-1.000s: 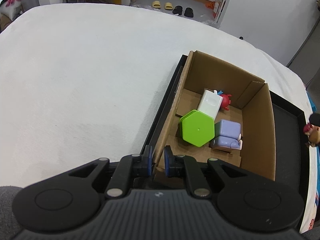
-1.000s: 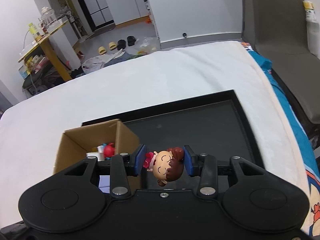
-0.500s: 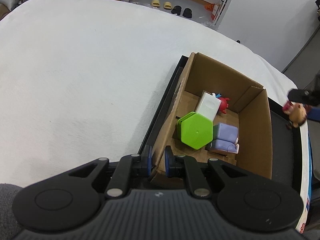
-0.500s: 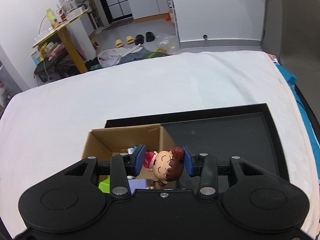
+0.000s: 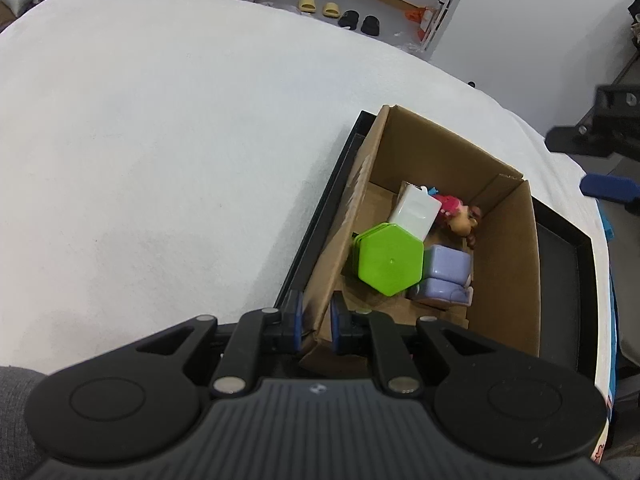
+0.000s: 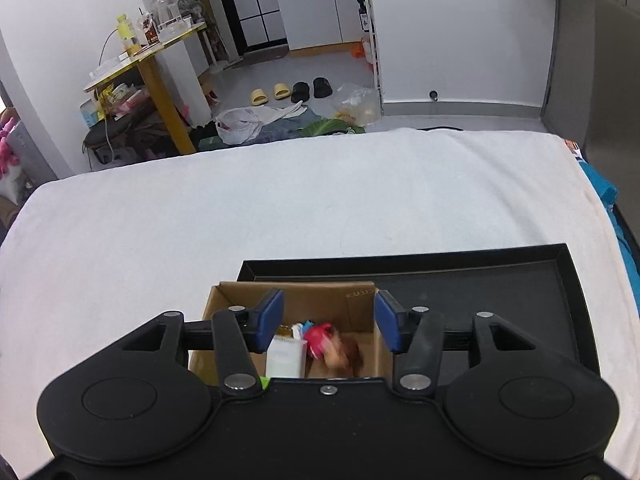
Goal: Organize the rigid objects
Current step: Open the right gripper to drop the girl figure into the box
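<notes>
Fingers of the right gripper (image 6: 329, 320) stand spread with nothing between them; its jaws have just been opening, and the doll figure (image 6: 338, 350) lies free below them inside the cardboard box (image 5: 506, 248), blurred in the right wrist view. Seen from the left wrist, the doll (image 5: 460, 220) rests in the far corner, beside the white carton (image 5: 414, 212), with its head toward the right wall. Fingers of the left gripper (image 5: 316, 322) are pressed onto the box's near-left wall, pinching the cardboard and steadying it. A green hexagonal lid (image 5: 390, 259) and a lilac toy (image 5: 446, 272) occupy the near half. The right gripper is nearer to the box's open top; judged, its release looks complete. The box sits in a black tray (image 6: 520, 300) on a bed (image 5: 160, 140) under a white cover. Beyond lie a tiled floor, slippers (image 6: 291, 91) and a yellow side table (image 6: 148, 64).
</notes>
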Demonstrator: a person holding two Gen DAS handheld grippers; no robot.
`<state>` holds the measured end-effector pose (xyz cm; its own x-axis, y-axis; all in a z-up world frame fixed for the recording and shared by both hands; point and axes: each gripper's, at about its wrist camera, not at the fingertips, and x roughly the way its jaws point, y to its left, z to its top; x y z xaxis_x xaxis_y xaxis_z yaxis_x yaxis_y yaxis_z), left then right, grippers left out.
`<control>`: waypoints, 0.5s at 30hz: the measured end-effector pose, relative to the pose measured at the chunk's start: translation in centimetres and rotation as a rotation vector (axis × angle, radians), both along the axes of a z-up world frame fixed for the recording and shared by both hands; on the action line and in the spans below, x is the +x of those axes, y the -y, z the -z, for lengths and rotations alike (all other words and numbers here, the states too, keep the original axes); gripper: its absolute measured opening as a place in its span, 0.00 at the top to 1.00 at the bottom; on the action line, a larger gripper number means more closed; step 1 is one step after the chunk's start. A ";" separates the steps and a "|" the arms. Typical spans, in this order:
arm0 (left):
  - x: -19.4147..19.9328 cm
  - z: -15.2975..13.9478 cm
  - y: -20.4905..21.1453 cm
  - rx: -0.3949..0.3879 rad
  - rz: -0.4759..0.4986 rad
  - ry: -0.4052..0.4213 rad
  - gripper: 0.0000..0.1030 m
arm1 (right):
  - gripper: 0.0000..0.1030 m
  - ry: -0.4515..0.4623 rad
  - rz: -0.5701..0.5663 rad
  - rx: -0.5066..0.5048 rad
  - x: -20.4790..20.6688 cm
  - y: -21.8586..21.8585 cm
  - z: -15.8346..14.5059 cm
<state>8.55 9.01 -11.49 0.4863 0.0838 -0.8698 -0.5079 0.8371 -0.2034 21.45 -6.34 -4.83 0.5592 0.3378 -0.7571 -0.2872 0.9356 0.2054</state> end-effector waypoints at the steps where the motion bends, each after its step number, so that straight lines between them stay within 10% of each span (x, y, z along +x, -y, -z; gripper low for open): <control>1: 0.0 0.0 0.0 0.001 -0.002 0.000 0.88 | 0.51 -0.005 0.005 0.002 -0.1 0.2 0.0; 15: 0.3 -0.3 1.2 0.063 0.016 -0.011 0.88 | 0.43 -0.055 0.053 0.039 -1.8 4.6 0.3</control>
<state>8.85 7.78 -11.15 0.4787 0.1305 -0.8682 -0.4959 0.8562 -0.1448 19.64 -10.99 -5.14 0.5349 0.3384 -0.7742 -0.2246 0.9403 0.2558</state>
